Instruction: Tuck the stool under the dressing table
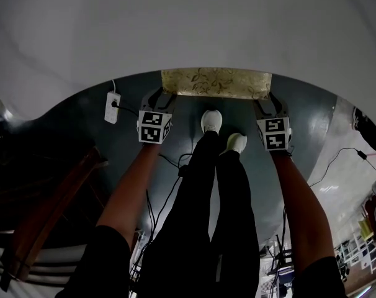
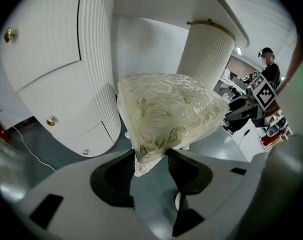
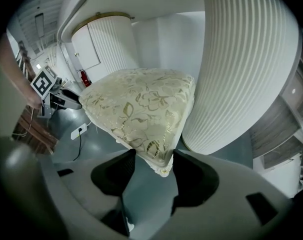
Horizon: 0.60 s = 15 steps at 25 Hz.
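Note:
The stool (image 1: 215, 82) has a cream seat with a gold leaf pattern; only its near strip shows below the white dressing table top (image 1: 188, 30) in the head view. My left gripper (image 1: 157, 107) is shut on the stool's near left corner (image 2: 150, 151). My right gripper (image 1: 270, 107) is shut on the near right corner (image 3: 159, 156). The seat (image 2: 171, 111) lies between the table's two ribbed white pedestals (image 2: 96, 59) (image 3: 236, 69), partly under the top. The stool's legs are mostly hidden.
A white power strip (image 1: 112, 107) with a cable lies on the grey floor left of the stool. A wooden chair (image 1: 45, 216) stands at the lower left. The person's legs and white shoes (image 1: 211, 121) are between my grippers. Cables trail on the floor.

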Available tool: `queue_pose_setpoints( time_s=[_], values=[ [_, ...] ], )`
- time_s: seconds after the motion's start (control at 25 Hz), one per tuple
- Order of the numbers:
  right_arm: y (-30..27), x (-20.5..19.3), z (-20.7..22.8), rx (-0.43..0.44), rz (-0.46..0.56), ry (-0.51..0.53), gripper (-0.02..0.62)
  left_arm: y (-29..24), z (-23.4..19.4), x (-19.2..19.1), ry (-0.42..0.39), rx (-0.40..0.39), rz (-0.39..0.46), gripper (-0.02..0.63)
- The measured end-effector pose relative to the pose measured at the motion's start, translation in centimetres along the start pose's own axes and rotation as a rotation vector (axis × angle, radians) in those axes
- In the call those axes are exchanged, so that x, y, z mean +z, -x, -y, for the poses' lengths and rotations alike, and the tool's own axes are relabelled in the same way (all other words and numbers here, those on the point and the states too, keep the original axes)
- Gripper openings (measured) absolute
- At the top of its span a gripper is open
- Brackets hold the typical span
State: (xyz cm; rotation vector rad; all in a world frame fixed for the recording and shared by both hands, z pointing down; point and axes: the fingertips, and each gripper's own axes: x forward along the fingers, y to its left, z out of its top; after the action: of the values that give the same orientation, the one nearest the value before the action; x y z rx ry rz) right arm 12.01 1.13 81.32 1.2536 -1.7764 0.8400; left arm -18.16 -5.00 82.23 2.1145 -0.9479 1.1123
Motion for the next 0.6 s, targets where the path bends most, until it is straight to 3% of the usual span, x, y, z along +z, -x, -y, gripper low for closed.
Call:
queue_pose_setpoints(
  time_s=[0.36, 0.6],
  values=[
    [0.15, -0.18, -0.74, -0.023, -0.017, -0.001, 0.227, 0.35, -0.30, -0.35, -0.026, -0.033, 0.005, 0.213],
    [0.30, 0.45, -0.13, -0.059, 0.009, -0.019, 0.227, 0.21, -0.24, 0.22, 0.019, -0.023, 0.020, 0.210]
  ],
)
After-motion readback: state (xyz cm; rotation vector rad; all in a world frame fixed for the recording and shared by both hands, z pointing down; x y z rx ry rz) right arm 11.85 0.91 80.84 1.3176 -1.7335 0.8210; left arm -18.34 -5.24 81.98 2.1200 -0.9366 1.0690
